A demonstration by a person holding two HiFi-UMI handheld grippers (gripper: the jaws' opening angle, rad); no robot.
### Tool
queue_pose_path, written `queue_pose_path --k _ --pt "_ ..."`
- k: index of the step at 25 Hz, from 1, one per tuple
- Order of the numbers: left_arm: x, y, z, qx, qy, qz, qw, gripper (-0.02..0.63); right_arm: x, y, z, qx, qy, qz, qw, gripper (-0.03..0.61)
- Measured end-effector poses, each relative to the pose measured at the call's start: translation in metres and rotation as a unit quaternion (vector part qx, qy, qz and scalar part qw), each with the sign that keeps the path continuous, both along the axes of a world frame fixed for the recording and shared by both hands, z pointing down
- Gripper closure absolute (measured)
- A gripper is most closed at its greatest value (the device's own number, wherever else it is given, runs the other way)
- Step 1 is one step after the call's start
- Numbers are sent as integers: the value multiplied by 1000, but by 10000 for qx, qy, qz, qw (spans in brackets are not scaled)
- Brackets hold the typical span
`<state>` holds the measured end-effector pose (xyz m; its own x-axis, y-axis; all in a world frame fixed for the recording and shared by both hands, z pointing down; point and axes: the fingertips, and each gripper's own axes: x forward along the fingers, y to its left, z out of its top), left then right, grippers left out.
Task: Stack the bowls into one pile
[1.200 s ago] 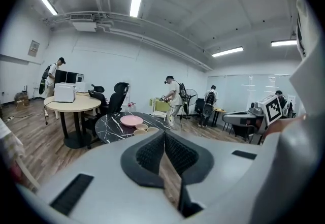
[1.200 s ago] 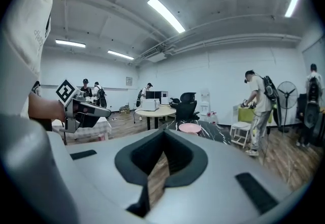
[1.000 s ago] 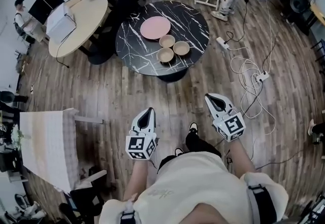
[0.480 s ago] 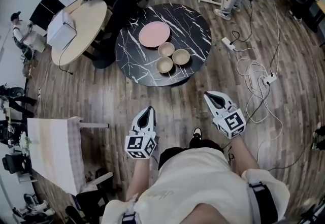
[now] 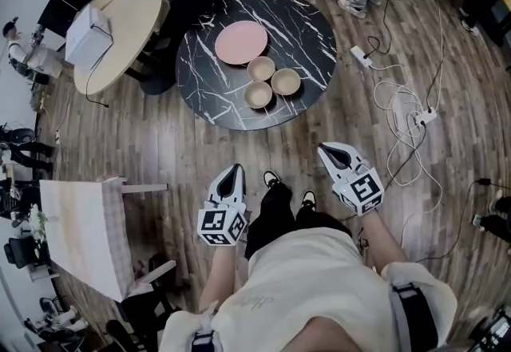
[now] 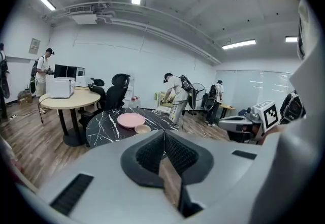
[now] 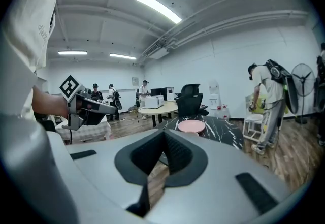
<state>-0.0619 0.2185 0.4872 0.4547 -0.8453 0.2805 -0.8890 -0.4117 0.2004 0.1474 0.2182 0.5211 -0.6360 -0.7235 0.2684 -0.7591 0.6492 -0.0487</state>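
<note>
Fingers (image 6: pixel 176 154) of left gripper (image 5: pixel 231 173) and right gripper (image 5: pixel 334 152) are pressed together, holding nothing, and three bowls (image 5: pixel 286 81) sit side by side, unstacked, on the table (image 5: pixel 307 27) well ahead, so all stacking is left to do.

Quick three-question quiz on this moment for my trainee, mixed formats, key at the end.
1. Multiple choice: how many bowls stand on the black marble table? A two, B three, C four.
2. True or false: the bowls already form one pile.
3. Fill in: the left gripper and the right gripper each have their jaws ____, with nothing between them.

Key: 1 B. 2 False: they sit side by side, unstacked, next to the pink plate. 3 shut.
</note>
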Motion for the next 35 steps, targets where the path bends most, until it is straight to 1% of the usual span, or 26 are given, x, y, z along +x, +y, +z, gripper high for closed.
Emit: queue_pose_path --k 7,10,13,17,21,25,29,35 --pt "-6 -57 0 48 117 116 9999 594 -9 -41 -6 -81 185 37 9998 574" --pt "-7 -92 -9 197 181 214 9994 594 -20 -65 -17 -7 257 -4 9997 574" --pt "-6 -118 -16 335 296 345 9984 594 -27 -88 -29 98 434 6 9990 574" --pt "-7 -148 -19 464 292 570 9969 594 -31 -117 -43 212 496 225 9983 574" --pt "-18 -171 -15 521 350 706 9955 594 -41 -135 -40 164 585 415 9973 574" --pt "-34 -195 -7 497 387 775 9950 594 -54 -154 -33 146 527 567 9969 574" --pt "-43 -212 2 377 371 826 9952 594 -61 -170 -34 126 495 780 9956 574" --pt "-43 -231 11 203 442 885 9949 594 -61 -181 -15 -128 610 778 9950 574"
